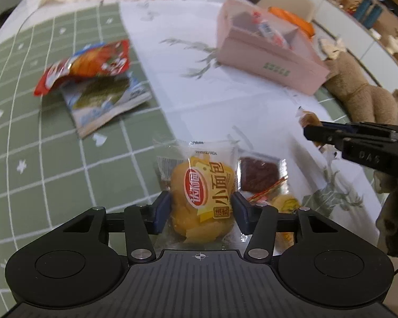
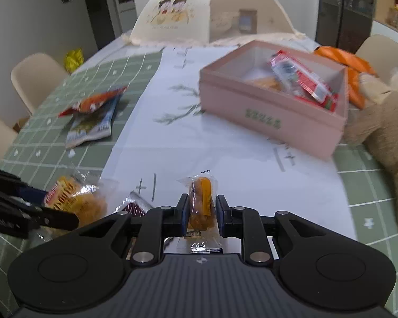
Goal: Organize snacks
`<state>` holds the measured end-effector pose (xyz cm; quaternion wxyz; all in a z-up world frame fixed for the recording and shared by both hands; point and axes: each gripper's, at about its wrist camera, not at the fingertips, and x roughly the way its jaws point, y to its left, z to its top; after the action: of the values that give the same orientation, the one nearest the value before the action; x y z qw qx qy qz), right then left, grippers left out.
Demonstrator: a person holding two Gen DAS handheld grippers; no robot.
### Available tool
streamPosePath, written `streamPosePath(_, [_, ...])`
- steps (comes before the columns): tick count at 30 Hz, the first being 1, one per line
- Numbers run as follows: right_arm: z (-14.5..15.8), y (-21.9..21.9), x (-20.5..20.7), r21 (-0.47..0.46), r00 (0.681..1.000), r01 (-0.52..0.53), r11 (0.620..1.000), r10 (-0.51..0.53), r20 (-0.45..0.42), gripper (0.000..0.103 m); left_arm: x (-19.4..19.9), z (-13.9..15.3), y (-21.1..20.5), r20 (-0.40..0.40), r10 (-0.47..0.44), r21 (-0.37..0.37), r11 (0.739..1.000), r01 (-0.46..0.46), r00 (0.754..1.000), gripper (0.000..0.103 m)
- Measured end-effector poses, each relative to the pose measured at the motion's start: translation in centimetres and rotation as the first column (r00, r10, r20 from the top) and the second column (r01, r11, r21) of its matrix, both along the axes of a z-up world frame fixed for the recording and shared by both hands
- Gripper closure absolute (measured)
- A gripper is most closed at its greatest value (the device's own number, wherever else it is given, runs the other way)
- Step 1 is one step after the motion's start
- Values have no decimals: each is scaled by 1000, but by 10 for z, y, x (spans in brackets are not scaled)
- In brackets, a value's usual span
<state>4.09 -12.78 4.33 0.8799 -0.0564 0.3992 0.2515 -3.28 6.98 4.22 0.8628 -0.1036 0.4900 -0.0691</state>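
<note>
Our left gripper (image 1: 201, 212) has its jaws pinching the yellow bread packet (image 1: 203, 198), which sits squarely between the blue pads, low over the table (image 1: 225, 100). Our right gripper (image 2: 200, 213) has its jaws pressed onto a small orange cake packet (image 2: 201, 201), wedged upright in the gap. Ahead stands the pink box (image 2: 273, 114) with snacks inside; a red packet (image 1: 87, 65) and a seaweed packet (image 1: 106, 100) lie on the green cloth.

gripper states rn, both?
Left gripper: shut on the yellow bread packet.
Right gripper: shut on the small orange snack packet.
</note>
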Motion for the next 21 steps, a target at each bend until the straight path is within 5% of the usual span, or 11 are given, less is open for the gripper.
streamPosePath(6, [37, -37, 0, 36, 991, 107, 994, -110, 78, 83, 20, 52, 2, 180, -24, -119, 992, 47, 983, 48])
streamPosePath(12, [133, -58, 32, 176, 948, 144, 974, -186, 256, 83, 105, 172, -8, 450, -90, -166, 969, 183, 889, 47])
streamPosePath(15, [174, -53, 74, 199, 936, 144, 969, -199, 290, 75, 180, 201, -17, 366, -130, -172, 964, 204, 922, 49])
streamPosePath(17, [188, -52, 101, 204, 927, 196, 959, -249, 279, 44, 207, 201, -16, 348, -113, -181, 966, 185, 930, 50])
streamPosePath(21, [177, -56, 106, 177, 919, 236, 955, -279, 280, 38, 202, 172, 8, 357, -69, -263, 949, 171, 931, 50])
